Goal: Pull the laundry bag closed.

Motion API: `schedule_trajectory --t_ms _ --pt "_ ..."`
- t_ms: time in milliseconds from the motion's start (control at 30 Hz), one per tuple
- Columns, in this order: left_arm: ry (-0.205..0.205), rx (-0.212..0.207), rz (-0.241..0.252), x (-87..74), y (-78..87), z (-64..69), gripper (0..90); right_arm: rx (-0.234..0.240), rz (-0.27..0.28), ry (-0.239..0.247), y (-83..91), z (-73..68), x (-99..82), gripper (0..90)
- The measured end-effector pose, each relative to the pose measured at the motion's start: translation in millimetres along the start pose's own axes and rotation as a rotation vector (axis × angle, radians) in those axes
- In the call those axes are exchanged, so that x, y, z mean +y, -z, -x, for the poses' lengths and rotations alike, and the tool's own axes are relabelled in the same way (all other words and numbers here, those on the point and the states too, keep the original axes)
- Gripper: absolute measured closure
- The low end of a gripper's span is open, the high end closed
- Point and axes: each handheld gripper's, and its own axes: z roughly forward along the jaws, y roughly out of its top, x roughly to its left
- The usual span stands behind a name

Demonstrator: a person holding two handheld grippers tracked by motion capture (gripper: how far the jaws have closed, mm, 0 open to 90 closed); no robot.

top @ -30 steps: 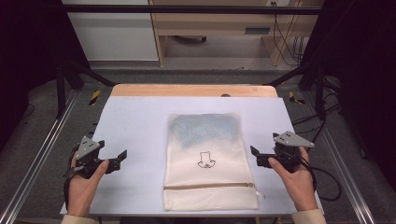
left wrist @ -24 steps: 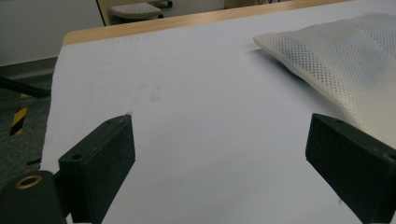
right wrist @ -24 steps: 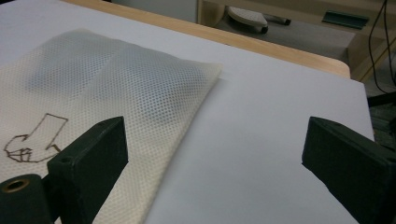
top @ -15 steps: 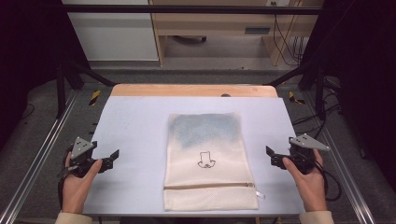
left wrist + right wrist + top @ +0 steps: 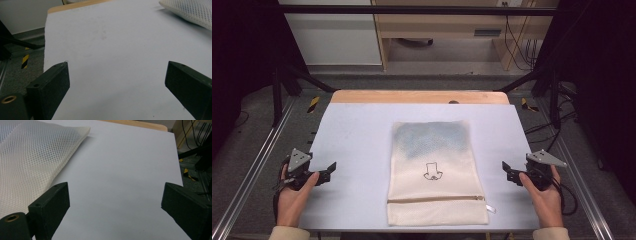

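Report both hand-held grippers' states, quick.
Left hand-held gripper: open, holding nothing, over the table left of the mesh bag.
Right hand-held gripper: open, holding nothing, right of the bag.

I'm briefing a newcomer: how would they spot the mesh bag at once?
Find the pale table sheet; the mesh bag lies flat at its middle, between the two grippers. It is cream netting with a small black drawing and a zip near its closest edge.

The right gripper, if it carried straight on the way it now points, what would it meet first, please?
Probably nothing: ahead of the right gripper lies bare table, with the mesh bag off to its left side, though depth is uncertain.
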Motion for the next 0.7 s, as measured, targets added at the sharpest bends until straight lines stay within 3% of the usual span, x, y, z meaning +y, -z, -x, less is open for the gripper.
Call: schedule_trajectory --t_ms 167,200,233,267,400,700 --pt "-0.028 -0.008 -0.007 -3.0 -3.5 1.1 5.3 0.001 -0.001 0.023 -4.1 -4.0 -6.2 8.8" --pt "-0.037 -0.025 -0.011 -4.2 -5.3 2.2 5.3 -0.004 0.006 0.03 -4.9 -4.8 -7.7 8.8" --pt "-0.037 -0.025 -0.011 -4.2 -5.3 2.2 5.3 -0.004 0.015 0.03 -5.4 -6.5 -9.4 9.0" --pt "-0.011 -0.045 -0.001 -5.7 -6.0 2.6 5.3 -0.002 0.025 0.035 -6.0 -8.0 -11.1 9.3" --pt "-0.047 -0.035 -0.006 -5.8 -4.5 5.1 5.3 0.009 0.037 0.063 -9.9 -13.6 -17.2 9.7" --pt "-0.036 -0.04 0.009 -5.8 -3.2 3.7 5.3 0.011 0.036 0.077 -13.6 -18.9 -21.4 9.6"
